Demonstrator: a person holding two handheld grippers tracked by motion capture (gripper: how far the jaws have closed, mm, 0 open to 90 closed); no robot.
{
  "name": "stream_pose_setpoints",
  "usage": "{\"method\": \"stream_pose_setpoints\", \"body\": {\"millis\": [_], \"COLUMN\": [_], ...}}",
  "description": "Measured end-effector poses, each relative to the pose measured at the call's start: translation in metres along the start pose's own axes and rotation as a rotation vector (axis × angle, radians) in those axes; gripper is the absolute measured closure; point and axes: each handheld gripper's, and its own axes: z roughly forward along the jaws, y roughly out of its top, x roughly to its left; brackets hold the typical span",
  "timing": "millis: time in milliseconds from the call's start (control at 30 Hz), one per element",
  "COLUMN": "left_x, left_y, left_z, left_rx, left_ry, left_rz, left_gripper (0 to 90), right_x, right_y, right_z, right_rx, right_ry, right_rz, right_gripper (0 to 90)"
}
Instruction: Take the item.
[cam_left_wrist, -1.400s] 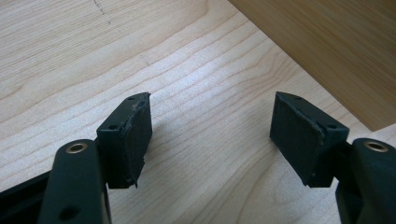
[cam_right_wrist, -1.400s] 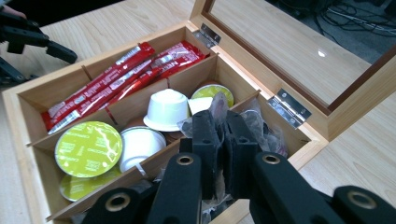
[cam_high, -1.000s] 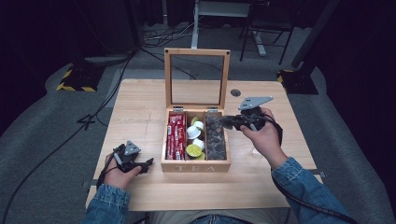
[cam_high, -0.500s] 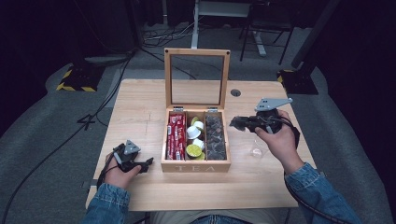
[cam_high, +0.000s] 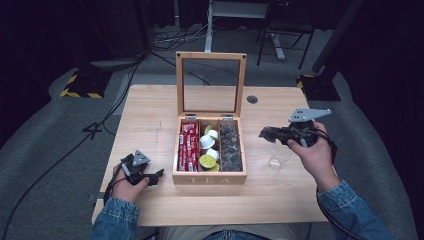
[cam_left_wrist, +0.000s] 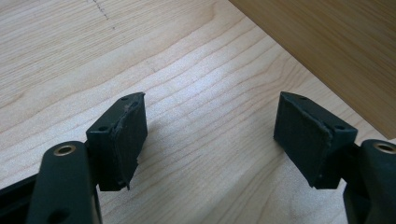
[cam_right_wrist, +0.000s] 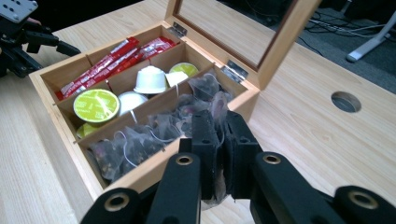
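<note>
My right gripper is pinched tight on a tea bag, held up just past the right side of the tea box, which sits in the middle of the table. My left gripper rests near the table's front left corner with its jaws apart and nothing between them. A small clear cup stands on the table under my right hand.

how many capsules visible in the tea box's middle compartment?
5, possibly more underneath. In the middle compartment of the tea box: a green-lidded capsule nearest the front, another green one partly under it, a white one, a white upright one, a green one at the back.
</note>
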Motion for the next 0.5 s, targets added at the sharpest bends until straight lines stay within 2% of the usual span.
{"method": "stream_pose_setpoints", "body": {"millis": [333,500], "left_x": [0.000,0.000], "left_y": [0.000,0.000], "left_z": [0.000,0.000], "left_rx": [0.000,0.000], "left_ry": [0.000,0.000], "left_rz": [0.000,0.000], "left_gripper": [26.1,26.1], "right_x": [-0.004,-0.008], "right_y": [-0.016,-0.023], "right_z": [-0.018,-0.023], "right_rx": [0.023,0.033], "right_ry": [-0.063,-0.074], "right_rz": [0.001,0.017], "right_gripper": [84.6,84.6]}}
